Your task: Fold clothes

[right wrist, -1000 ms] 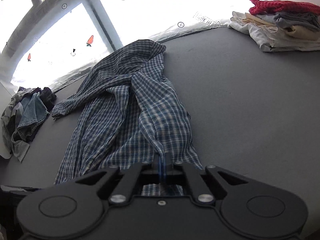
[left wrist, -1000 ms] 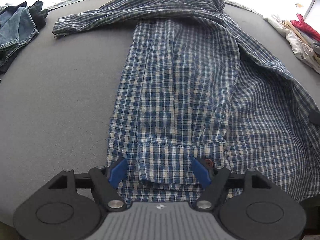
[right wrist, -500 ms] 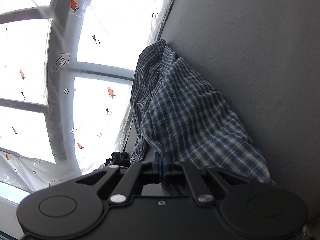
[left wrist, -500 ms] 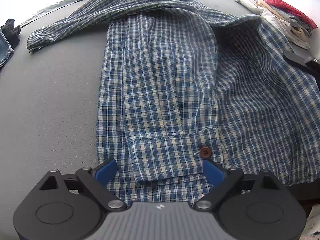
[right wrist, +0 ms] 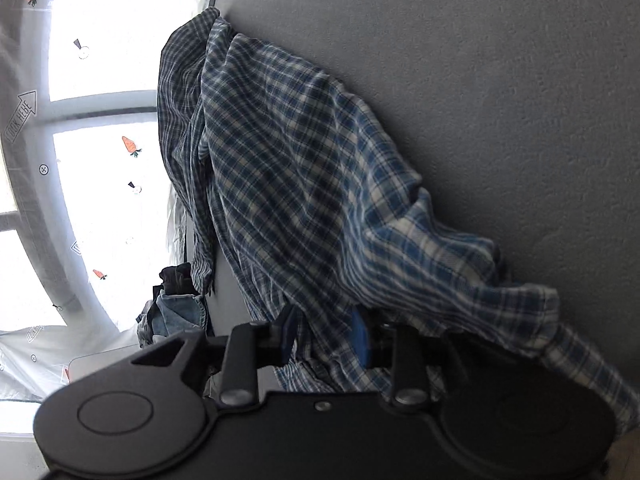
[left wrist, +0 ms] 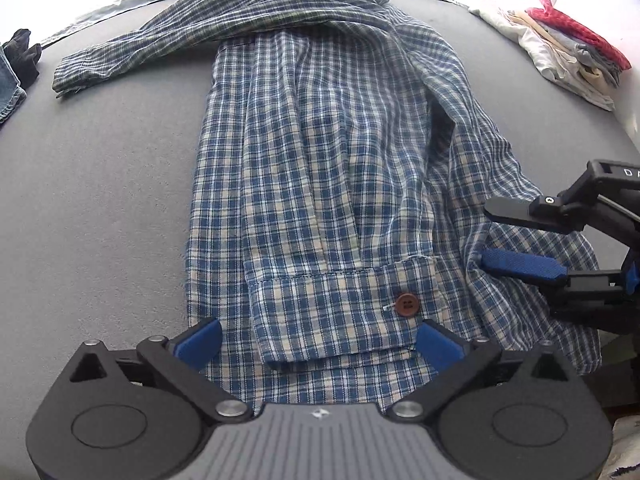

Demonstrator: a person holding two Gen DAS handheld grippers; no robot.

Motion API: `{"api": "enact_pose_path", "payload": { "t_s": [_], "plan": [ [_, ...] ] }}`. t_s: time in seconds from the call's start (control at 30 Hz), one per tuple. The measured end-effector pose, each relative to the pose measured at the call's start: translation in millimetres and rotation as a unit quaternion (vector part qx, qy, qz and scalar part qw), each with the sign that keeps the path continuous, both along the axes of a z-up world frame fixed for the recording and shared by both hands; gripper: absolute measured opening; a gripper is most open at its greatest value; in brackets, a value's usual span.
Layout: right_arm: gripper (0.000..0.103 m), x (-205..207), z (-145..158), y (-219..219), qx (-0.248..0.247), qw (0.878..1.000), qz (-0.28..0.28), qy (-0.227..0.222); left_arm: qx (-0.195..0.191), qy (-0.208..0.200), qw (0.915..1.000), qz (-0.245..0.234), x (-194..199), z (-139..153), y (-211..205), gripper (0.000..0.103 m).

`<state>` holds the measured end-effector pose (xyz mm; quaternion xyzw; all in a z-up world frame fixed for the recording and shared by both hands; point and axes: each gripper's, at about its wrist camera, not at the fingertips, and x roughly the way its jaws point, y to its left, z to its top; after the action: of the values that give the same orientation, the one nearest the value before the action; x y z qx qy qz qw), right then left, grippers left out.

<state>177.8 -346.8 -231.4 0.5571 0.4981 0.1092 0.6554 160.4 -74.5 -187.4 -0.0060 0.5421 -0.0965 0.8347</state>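
Centrally on a grey padded table (left wrist: pixel 100 184), a blue-and-cream plaid shirt (left wrist: pixel 316 168), lying lengthwise away from the camera, collar end far, hem end near. One sleeve folded down the middle of the body, its cuff (left wrist: pixel 336 312) near the hem, with a brown button (left wrist: pixel 407 305) showing. Other sleeve (left wrist: pixel 160 48) stretched out to the left across the far end. Right side of the shirt bunched and rumpled, not yet flat.

Left gripper (left wrist: pixel 318 340) poised just above the cuff, jaws opening and spread wider than the cuff, blue pads clear of the cloth on both sides; nothing pinched. Right gripper (left wrist: pixel 516 236) at the shirt's right edge, rolled on its side, jaws opening, pads parted; from its own camera, loose plaid cloth (right wrist: pixel 320 332) draped between the pads but seemingly no longer pressed.

Off to the far left, a heap of denim and dark clothing (left wrist: pixel 12 68); far right, a stack of folded garments topped in red (left wrist: pixel 576 40).

Likely step in hand: letting go after laying the sleeve and side panel inward. To do well: pull both grippers back without dragging the cloth, then smooth the rumpled right edge flat, line it up parallel with the left edge, and only then fold the hem end toward the collar. Risk: a pad snagging the loose cloth and undoing the fold.
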Motion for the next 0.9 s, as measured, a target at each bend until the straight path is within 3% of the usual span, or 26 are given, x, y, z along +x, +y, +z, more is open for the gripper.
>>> {"api": "enact_pose_path", "payload": {
  "t_s": [0.13, 0.2, 0.37, 0.57, 0.7, 0.9],
  "plan": [
    [0.044, 6.5, 24.2, -15.8, 0.014, 0.999, 0.007, -0.04, -0.06, 0.019, 0.9963, 0.059, 5.1, 5.2, 22.0, 0.102],
    [0.044, 13.5, 36.5, -25.4, -0.002, 0.998, 0.007, -0.067, -0.071, 0.015, 0.9931, 0.091, 5.9, 9.9, 31.0, 0.102],
    [0.045, 40.8, 62.9, -41.8, -0.087, 0.986, 0.051, -0.133, -0.068, -0.009, 0.9824, 0.173, 10.9, 22.4, 46.2, 0.102],
    [0.051, 76.3, 77.1, -42.7, -0.199, 0.955, 0.118, -0.188, -0.068, -0.02, 0.9632, 0.259, 20.6, 23.1, 66.0, 0.102],
    [0.051, 108.3, 83.0, -43.5, -0.215, 0.947, 0.115, -0.208, -0.062, -0.018, 0.9532, 0.295, 32.2, 26.6, 86.6, 0.102],
    [0.051, 189.0, 95.4, -23.1, -0.232, 0.942, 0.104, -0.22, -0.041, -0.035, 0.949, 0.311, 74.9, 35.8, 134.5, 0.102]
  ]
}}
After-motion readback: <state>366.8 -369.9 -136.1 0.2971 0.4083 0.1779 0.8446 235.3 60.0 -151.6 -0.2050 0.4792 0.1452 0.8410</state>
